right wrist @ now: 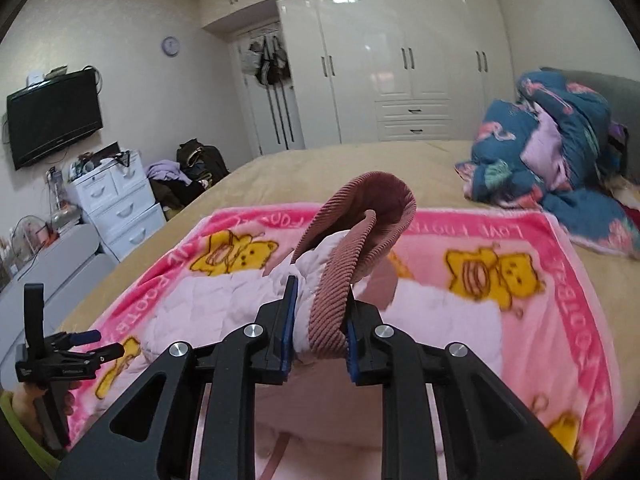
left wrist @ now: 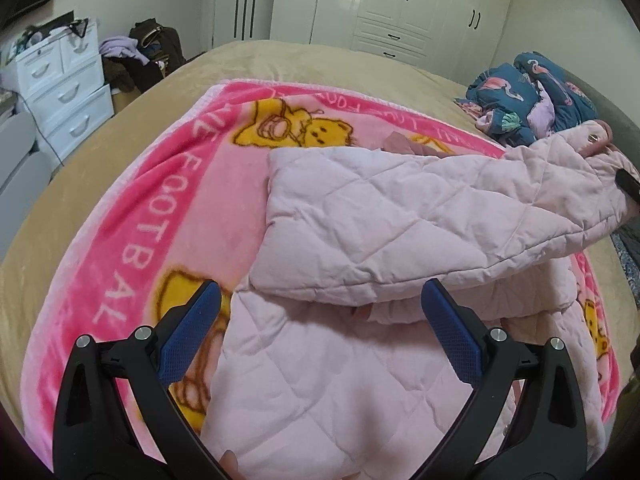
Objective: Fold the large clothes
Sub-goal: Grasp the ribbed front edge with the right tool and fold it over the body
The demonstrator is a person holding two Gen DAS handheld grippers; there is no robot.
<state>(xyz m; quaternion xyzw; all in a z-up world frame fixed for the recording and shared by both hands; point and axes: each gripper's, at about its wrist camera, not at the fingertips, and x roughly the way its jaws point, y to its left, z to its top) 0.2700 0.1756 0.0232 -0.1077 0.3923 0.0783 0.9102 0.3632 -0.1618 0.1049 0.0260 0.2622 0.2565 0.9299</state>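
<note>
A pale pink quilted jacket (left wrist: 360, 220) lies on a pink cartoon blanket (left wrist: 160, 184) on the bed, one part folded over the rest. My left gripper (left wrist: 320, 328) is open and empty just above the jacket's near part. My right gripper (right wrist: 320, 320) is shut on the jacket's dusty-pink corduroy collar (right wrist: 352, 232) and holds it lifted above the blanket (right wrist: 540, 320). The right gripper's tip (left wrist: 628, 186) shows at the far right of the left wrist view, holding the jacket's raised end. The left gripper (right wrist: 86, 342) shows at the lower left of the right wrist view.
A crumpled blue flamingo-print quilt (right wrist: 560, 168) lies at the bed's far right. The tan bedsheet (left wrist: 280, 60) surrounds the blanket. White drawers (right wrist: 116, 200), a wall TV (right wrist: 52, 116) and a pile of clothes (right wrist: 192, 172) stand left; white wardrobes (right wrist: 400, 60) stand behind.
</note>
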